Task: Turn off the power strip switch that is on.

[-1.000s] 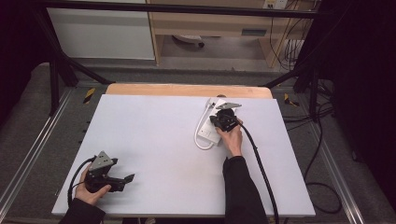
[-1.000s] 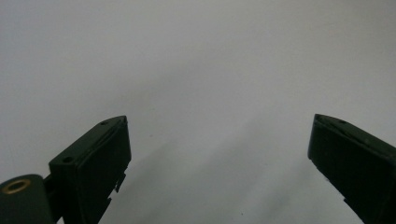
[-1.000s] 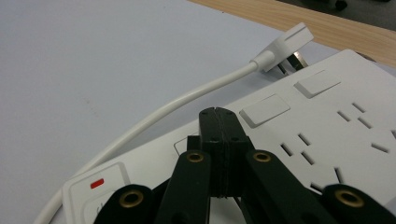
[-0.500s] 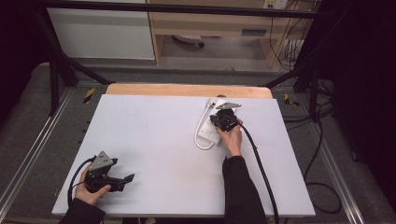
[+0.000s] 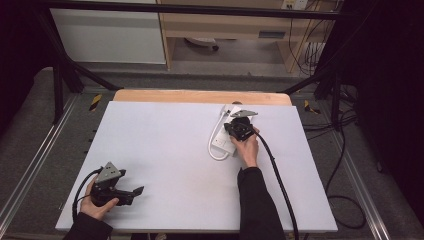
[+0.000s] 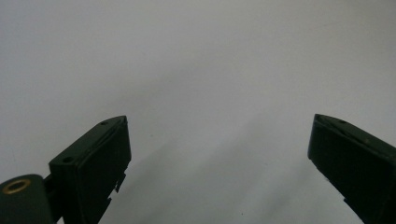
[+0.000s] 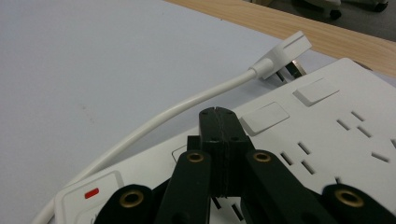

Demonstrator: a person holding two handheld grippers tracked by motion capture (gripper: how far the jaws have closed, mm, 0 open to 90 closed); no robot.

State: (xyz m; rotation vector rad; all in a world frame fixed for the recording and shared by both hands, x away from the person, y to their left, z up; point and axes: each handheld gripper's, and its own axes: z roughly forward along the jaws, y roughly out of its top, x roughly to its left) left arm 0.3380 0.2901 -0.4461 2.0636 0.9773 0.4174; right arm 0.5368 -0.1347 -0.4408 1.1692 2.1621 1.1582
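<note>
A white power strip (image 5: 223, 143) lies right of centre on the white table top, its white cable (image 5: 214, 137) looping along its left side to a white plug (image 7: 283, 54) near the wooden back edge. My right gripper (image 5: 240, 127) rests over the strip, jaws shut together with nothing between them, tips (image 7: 218, 116) just above the strip's face (image 7: 336, 126) beside its rocker switches. A red indicator (image 7: 91, 192) marks the strip's near end. My left gripper (image 5: 131, 192) sits low at the front left, jaws wide open over bare table (image 6: 205, 93).
The white table top (image 5: 165, 150) has a wooden strip (image 5: 200, 96) along its back edge. Metal rails (image 5: 30, 165) flank the table. Black cables (image 5: 340, 150) trail on the floor at the right. Shelving (image 5: 225, 25) stands behind.
</note>
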